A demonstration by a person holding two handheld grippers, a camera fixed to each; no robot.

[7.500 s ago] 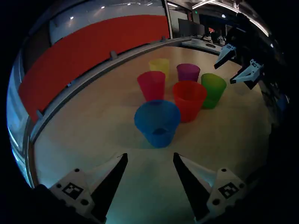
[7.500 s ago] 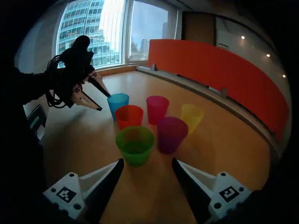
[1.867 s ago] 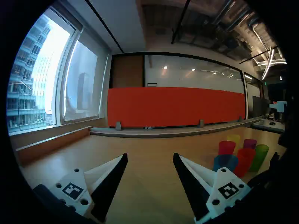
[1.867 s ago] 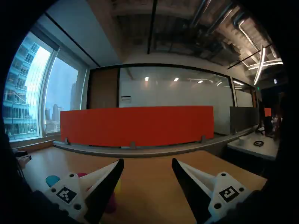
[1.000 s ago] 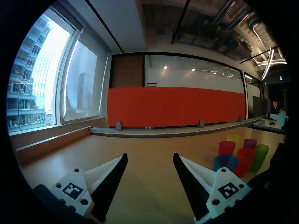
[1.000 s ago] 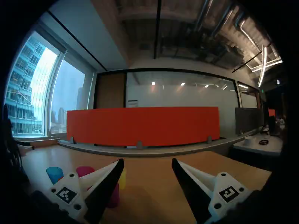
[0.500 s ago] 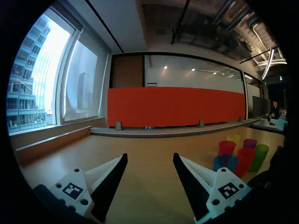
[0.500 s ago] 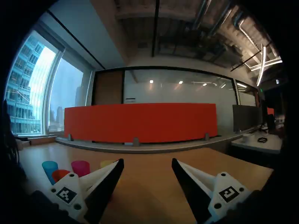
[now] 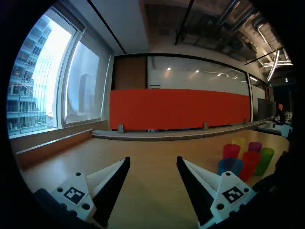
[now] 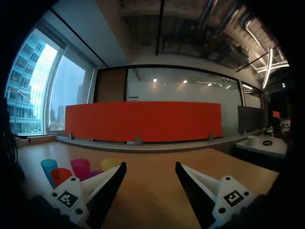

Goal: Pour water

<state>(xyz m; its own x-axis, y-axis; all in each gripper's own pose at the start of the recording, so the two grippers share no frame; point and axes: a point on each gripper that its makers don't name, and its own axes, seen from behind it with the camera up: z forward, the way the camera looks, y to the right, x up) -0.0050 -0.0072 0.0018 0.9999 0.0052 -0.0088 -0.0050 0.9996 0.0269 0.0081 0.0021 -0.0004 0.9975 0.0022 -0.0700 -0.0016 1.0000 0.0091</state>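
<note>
Your left tongs, right tongs: spread wide, holding nothing. Cups crowd together on table; clumsy grab tips neighbours.

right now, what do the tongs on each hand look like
The left tongs and right tongs look alike: two white fingers tapering to points, black on the inner faces, each carrying a square black-and-white marker near its base.
</note>
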